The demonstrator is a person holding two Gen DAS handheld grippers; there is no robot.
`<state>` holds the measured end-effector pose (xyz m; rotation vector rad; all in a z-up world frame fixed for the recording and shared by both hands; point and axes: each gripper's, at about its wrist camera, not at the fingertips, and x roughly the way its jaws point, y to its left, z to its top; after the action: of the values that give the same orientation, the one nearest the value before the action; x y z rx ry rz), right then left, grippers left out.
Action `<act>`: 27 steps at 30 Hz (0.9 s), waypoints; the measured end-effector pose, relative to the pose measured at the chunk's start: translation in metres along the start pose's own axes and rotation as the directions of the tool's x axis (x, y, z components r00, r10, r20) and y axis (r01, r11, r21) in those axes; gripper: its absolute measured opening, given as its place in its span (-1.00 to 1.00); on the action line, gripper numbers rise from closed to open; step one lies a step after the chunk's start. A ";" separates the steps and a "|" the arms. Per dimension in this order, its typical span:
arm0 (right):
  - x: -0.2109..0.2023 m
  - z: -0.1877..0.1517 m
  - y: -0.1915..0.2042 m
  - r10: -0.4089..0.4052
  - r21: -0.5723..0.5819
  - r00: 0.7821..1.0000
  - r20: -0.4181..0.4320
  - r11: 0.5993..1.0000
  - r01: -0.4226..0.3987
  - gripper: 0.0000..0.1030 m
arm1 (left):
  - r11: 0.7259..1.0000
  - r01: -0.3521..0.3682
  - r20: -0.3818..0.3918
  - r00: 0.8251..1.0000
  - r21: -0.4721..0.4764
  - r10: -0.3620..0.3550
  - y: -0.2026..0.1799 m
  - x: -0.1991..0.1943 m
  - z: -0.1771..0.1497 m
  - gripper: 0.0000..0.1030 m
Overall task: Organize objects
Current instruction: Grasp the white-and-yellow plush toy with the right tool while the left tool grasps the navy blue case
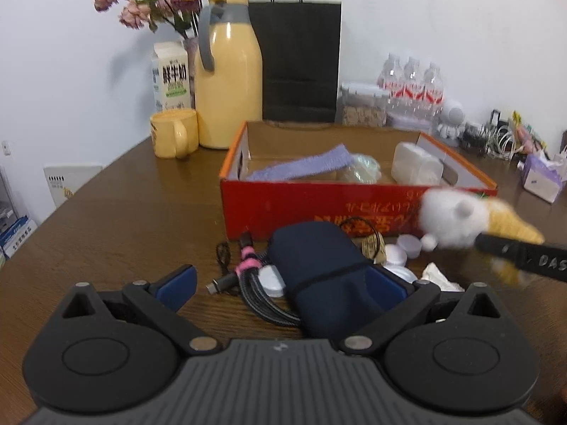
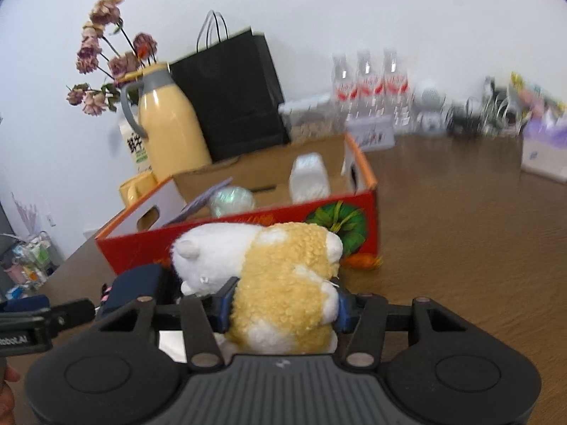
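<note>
A white and tan plush toy (image 2: 283,283) sits squeezed between the blue pads of my right gripper (image 2: 283,306), lifted just in front of the red cardboard box (image 2: 141,248). From the left wrist view the same plush toy (image 1: 453,219) hangs at the right, by the red box (image 1: 319,205). My left gripper (image 1: 283,285) stands wide open low over the table. A dark navy pouch (image 1: 319,269) lies between its fingers, close against the right pad (image 1: 386,287). The box holds a purple cloth strip (image 1: 301,166), a clear bag (image 1: 361,171) and a white container (image 1: 414,166).
A coiled black cable with a pink tie (image 1: 248,269), white caps (image 1: 400,251) and crumpled paper (image 1: 439,276) lie before the box. Behind it stand a yellow jug (image 1: 226,81), yellow mug (image 1: 173,134), milk carton (image 1: 170,74), black paper bag (image 1: 297,60) and water bottles (image 1: 411,81).
</note>
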<state>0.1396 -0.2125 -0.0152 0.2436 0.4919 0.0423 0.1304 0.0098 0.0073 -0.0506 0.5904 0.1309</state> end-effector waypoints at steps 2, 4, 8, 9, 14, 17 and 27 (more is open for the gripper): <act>-0.003 0.000 0.000 -0.054 -0.057 0.998 0.041 0.997 0.056 -0.02 | 1.000 -0.001 -0.032 0.999 -0.013 0.000 -0.005 0.007 0.000 1.00; -0.005 -0.001 -0.002 -0.087 -0.088 0.994 0.070 0.992 0.093 -0.02 | 0.999 -0.003 -0.057 0.998 -0.034 0.001 -0.010 0.013 0.000 1.00; -0.007 0.000 -0.009 -0.077 -0.080 0.994 0.081 0.993 0.083 -0.02 | 0.995 -0.025 -0.096 0.995 -0.095 0.016 -0.018 0.028 0.002 1.00; -0.007 0.000 -0.010 -0.079 -0.081 0.993 0.084 0.993 0.086 -0.01 | 0.994 -0.031 -0.099 0.995 -0.105 0.021 -0.020 0.031 0.002 1.00; -0.005 -0.002 -0.016 -0.083 -0.068 0.993 0.083 0.994 0.089 -0.01 | 0.990 -0.082 -0.096 0.993 -0.118 0.071 -0.031 0.041 0.002 1.00; -0.004 -0.005 -0.013 -0.085 -0.081 0.993 0.079 0.992 0.091 -0.01 | 0.987 -0.100 -0.105 0.991 -0.124 0.087 -0.036 0.047 0.001 0.97; -0.007 -0.008 -0.009 -0.076 -0.105 0.994 0.083 0.991 0.084 -0.01 | 0.975 -0.157 -0.071 0.987 -0.156 0.147 -0.039 0.042 -0.004 0.68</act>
<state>0.1295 -0.2199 -0.0211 0.1187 0.4187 -0.0191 0.1684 -0.0250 -0.0190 -0.1667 0.6412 0.3269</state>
